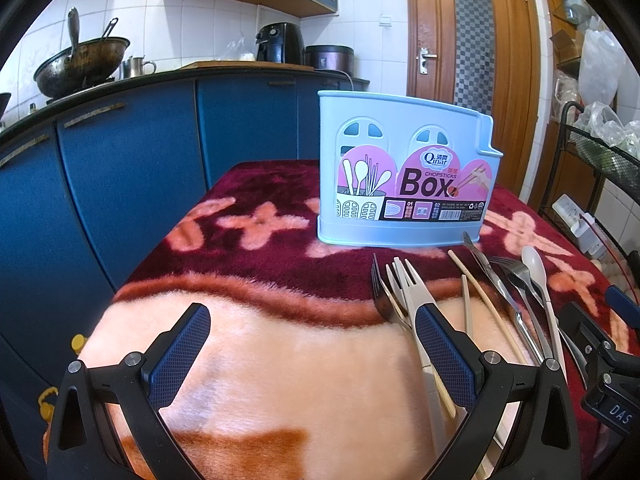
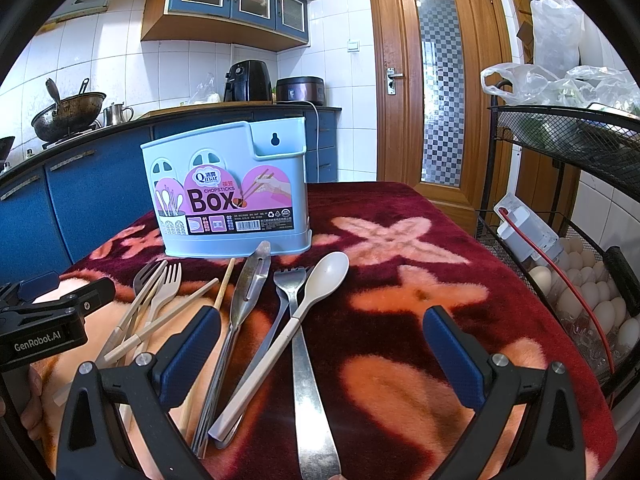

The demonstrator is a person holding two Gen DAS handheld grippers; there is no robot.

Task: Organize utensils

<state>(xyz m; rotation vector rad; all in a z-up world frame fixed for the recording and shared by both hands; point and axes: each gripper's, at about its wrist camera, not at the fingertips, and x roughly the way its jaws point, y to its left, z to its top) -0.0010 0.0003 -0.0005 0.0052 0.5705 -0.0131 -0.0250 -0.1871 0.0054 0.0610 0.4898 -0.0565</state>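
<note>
Both my grippers, left (image 1: 312, 354) and right (image 2: 320, 354), hovered spread and empty; utensils (image 2: 256, 312) lay before the chopsticks box (image 2: 228, 204), awaiting sorting.

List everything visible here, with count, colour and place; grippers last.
chopsticks box: one, pale blue, upright at the blanket's far side
blanket: one, dark red and peach, covering the table
spoon: one, beige, across the metal fork
metal fork: one, silver, beside the tongs
tongs: one, silver
beige fork: one, left of the chopsticks
chopsticks: wooden, loose, count unclear
left gripper: open, empty
right gripper: open, over the utensils
</note>
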